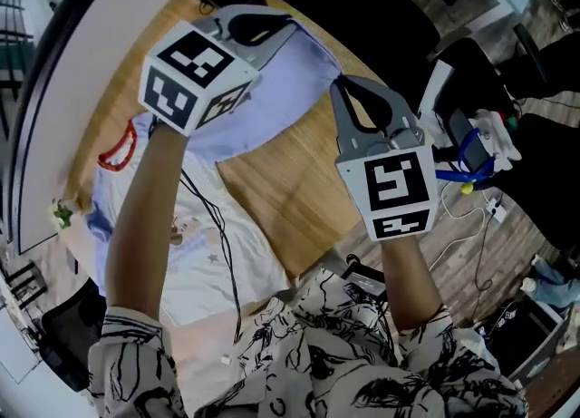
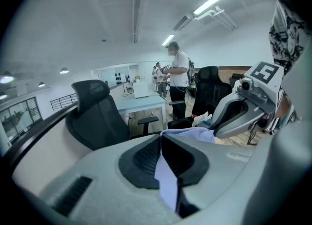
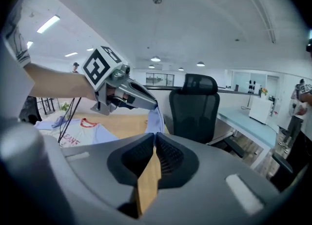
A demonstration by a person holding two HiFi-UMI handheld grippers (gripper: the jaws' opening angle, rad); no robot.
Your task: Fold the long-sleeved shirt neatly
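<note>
Hanging between two hand-held grippers above the worktop (image 1: pixel 281 189): one long-sleeved shirt (image 1: pixel 263 103), pale lilac, stretched from jaw to jaw, its lower part trailing down toward the wood; whether it touches cannot be told.

Left hand-held gripper (image 1: pixel 286 26): jaws pressed together on an upper edge of the shirt. Its own view shows a fold of lilac cloth pinched between the ribbed pads (image 2: pixel 146 153).

Right hand-held gripper (image 1: pixel 339 86): jaws likewise closed, nipping the opposite corner of the shirt at their tips.

Worktop: light wood, curved edge.

Also on it, lying flat beneath the left arm: a white T-shirt (image 1: pixel 204 253) with a red collar (image 1: pixel 118 149) and a small print on the front.

Surroundings: a black office chair (image 3: pixel 195 107) just beyond the worktop, and a person (image 2: pixel 178 77) standing well apart in the room.
</note>
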